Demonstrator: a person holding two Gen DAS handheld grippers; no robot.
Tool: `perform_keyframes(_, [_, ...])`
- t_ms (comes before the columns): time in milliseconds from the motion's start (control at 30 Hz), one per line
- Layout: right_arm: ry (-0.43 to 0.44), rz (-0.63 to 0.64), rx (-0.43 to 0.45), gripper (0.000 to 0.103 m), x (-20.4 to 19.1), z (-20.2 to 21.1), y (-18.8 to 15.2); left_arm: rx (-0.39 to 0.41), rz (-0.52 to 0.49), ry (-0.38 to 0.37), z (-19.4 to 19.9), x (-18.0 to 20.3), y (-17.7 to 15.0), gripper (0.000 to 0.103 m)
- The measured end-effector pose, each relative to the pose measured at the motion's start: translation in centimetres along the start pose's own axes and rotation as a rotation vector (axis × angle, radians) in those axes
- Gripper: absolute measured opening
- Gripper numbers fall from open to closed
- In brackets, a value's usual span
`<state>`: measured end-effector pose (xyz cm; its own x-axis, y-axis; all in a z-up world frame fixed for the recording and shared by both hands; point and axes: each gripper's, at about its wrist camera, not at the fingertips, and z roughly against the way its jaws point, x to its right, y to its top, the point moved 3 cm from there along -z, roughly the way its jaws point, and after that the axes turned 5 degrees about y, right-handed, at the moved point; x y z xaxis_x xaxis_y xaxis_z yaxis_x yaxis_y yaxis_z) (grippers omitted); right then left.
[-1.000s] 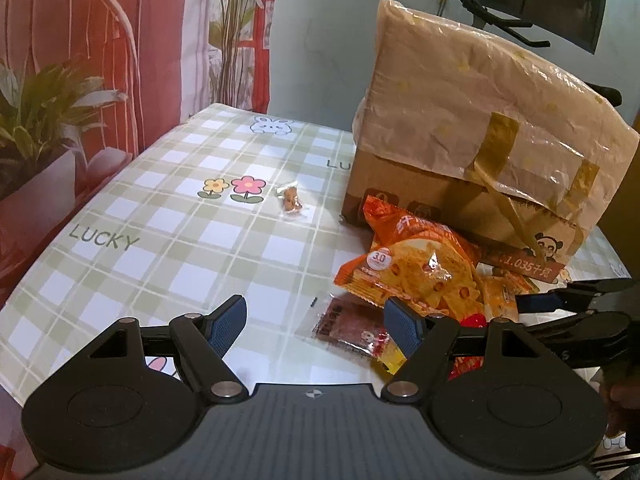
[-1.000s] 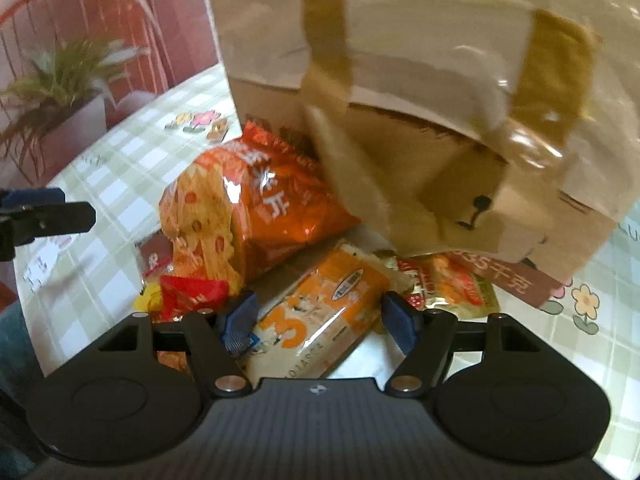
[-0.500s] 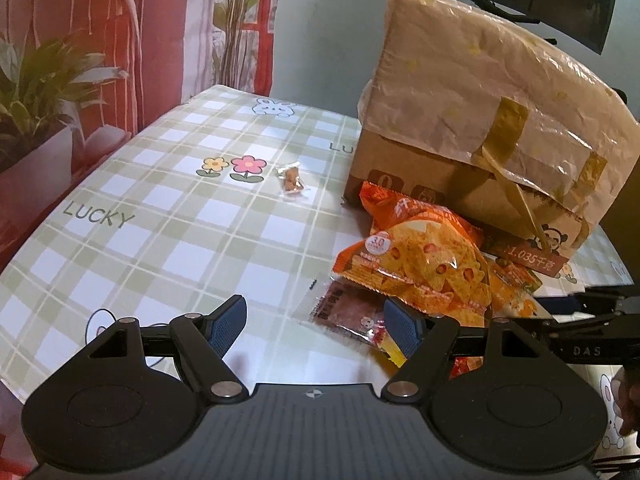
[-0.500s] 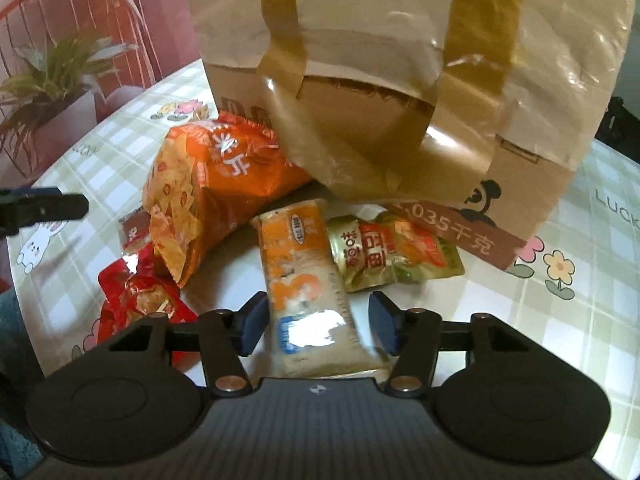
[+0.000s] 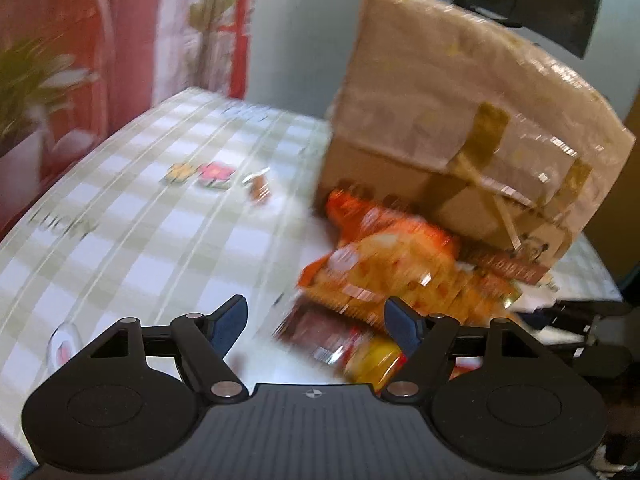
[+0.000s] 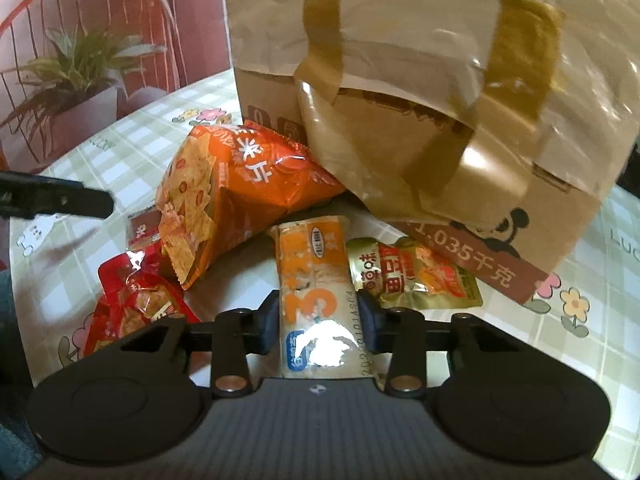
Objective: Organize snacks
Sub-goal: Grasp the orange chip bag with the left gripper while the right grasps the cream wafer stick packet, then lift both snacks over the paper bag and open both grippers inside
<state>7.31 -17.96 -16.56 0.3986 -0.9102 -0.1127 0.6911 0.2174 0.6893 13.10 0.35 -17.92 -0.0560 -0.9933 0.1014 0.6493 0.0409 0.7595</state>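
A pile of snacks lies before a big brown paper bag (image 6: 420,92) on the checked tablecloth (image 6: 132,148). My right gripper (image 6: 318,320) is shut on a long orange-and-white packet (image 6: 316,280). Beside it lie an orange chip bag (image 6: 224,196), a gold-green pouch (image 6: 416,276) and a red packet (image 6: 136,304). My left gripper (image 5: 316,320) is open and empty, left of the pile; its view is blurred. The chip bag (image 5: 384,256), a dark red packet (image 5: 320,332) and the paper bag (image 5: 460,120) show there too.
A small wrapped sweet (image 5: 258,186) lies alone on the cloth near the flower prints (image 5: 200,174). A potted plant (image 6: 76,76) and red chair back (image 6: 80,12) stand beyond the table's left edge. My left gripper's finger shows in the right wrist view (image 6: 60,200).
My right gripper has closed its fingers onto the orange-and-white packet, which now lies lengthwise between them. My left gripper has shifted, blurring its view; it stays open.
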Motion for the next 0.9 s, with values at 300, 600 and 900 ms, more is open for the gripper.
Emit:
perform_keyframes(300, [0.005, -0.041, 0.009, 0.040, 1.1, 0.7, -0.3, 0.019, -0.152, -0.085, -4.0, 6.0, 3.7, 0.089])
perform_keyframes(600, [0.019, -0.052, 0.016, 0.040, 1.8, 0.8, -0.4, -0.056, -0.194, -0.062, -7.3, 6.7, 1.8, 0.097])
perform_keyframes(900, [0.024, -0.064, 0.021, 0.040, 2.0, 1.0, -0.5, 0.018, -0.191, -0.041, -5.5, 5.6, 2.1, 0.069])
